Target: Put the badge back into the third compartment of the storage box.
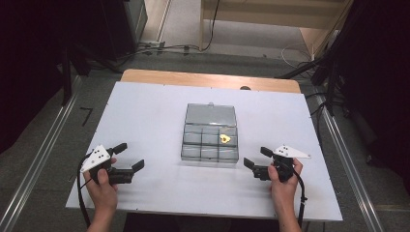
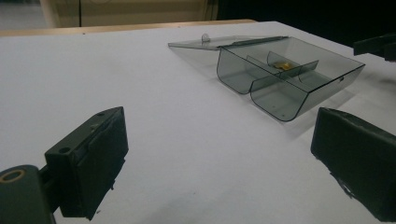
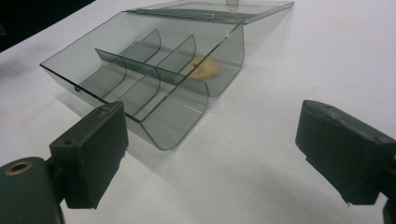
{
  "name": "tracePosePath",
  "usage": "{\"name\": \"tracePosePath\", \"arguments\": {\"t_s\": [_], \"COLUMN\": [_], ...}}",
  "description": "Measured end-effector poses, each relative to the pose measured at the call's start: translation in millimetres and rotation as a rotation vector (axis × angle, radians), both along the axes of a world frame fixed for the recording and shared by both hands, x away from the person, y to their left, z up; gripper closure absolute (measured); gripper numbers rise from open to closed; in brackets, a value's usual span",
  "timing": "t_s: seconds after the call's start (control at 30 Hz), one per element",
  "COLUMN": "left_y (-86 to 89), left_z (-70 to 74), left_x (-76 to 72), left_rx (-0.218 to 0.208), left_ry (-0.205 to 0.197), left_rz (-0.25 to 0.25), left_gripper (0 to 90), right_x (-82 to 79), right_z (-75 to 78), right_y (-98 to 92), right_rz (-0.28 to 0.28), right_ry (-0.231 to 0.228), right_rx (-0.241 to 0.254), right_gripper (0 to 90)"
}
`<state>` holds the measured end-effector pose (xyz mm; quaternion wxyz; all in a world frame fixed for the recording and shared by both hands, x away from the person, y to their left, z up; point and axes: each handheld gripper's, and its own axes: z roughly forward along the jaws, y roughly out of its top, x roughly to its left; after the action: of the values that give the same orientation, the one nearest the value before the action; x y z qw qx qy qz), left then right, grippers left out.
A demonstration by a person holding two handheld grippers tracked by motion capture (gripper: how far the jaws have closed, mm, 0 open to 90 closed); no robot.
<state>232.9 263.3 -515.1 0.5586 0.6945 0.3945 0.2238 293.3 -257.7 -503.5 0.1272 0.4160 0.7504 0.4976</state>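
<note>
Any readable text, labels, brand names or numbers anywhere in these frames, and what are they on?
None on the clear compartment box, the white table or either gripper.
A dark mark shaped like "7" on the floor left of the table; it may be only tape.

a smoke-tinted clear plastic compartment box sits near the middle of the white table, its lid open and lying flat on the far side. dividers split it into six cells. a small yellow piece lies in the far right cell.
</note>
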Motion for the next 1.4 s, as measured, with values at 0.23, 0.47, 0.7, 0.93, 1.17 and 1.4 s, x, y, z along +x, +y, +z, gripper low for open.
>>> {"name": "tracePosePath", "arguments": {"t_s": [0.23,0.47,0.7,0.93,1.17,1.4], "left_y": [-0.5,-0.4,-0.4,-0.6,-1.2,-1.4], "left_z": [-0.1,-0.1,-0.1,0.0,-0.1,-0.2], "left_x": [0.1,0.1,-0.1,-0.1,-0.2,-0.1], "left_rx": [-0.002,-0.002,-0.001,0.002,0.005,0.009], "left_ry": [0.002,0.002,0.003,0.004,0.005,0.005], "left_rz": [-0.001,-0.001,-0.001,0.0,0.0,-0.001], "left_gripper": [4.6,4.6,4.6,4.6,4.6,4.6], "right_x": [-1.3,-7.6,-11.8,-12.6,-13.4,-15.4], "right_z": [-0.3,-1.2,-1.1,-1.3,-1.2,-1.2], "right_y": [-10.8,-28.9,-45.1,-55.9,-70.7,-87.2], "right_rz": [-0.013,-0.031,-0.062,-0.07,-0.089,-0.118], "right_ry": [0.002,0.001,-0.002,0.005,0.007,-0.002], "right_rx": [0.005,0.015,0.017,-0.017,-0.024,-0.025], "right_gripper": [7.8,7.7,7.8,7.8,7.7,7.7]}}
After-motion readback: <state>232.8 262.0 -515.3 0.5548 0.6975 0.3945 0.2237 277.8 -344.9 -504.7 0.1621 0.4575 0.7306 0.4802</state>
